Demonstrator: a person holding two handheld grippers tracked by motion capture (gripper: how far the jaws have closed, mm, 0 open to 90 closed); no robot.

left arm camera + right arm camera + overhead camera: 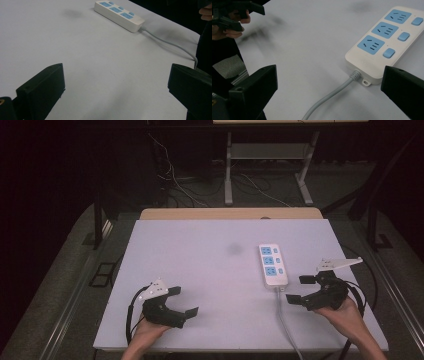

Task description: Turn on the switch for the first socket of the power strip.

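High view: a white table [200, 285] carries a power strip [273, 265] on its right half, lying lengthwise away from the person, three blue sockets up and a small blue switch beside each; its grey cord [283, 317] runs from the near end toward the table's near edge. The right gripper [302, 290] sits just to the right of the strip's near end, held in the person's right hand [345, 312]; its jaws stand wide apart and grasp nothing, one tip close to the strip's near corner, the other close beside the cord, neither touching as far as I can tell. The left gripper [183, 301] hovers near the front left of the table, well apart from the strip, in the left hand [147, 330]; its jaws are spread too, with nothing between them.

From the right gripper view the strip [384, 42] lies ahead and to the right, the cord [329, 96] passing between the two black jaws; the other gripper [235, 15] shows far off at upper left. In the left gripper view the strip [118, 15] lies far ahead, its cord [170, 45] trailing rightward over the bare tabletop [87, 62].
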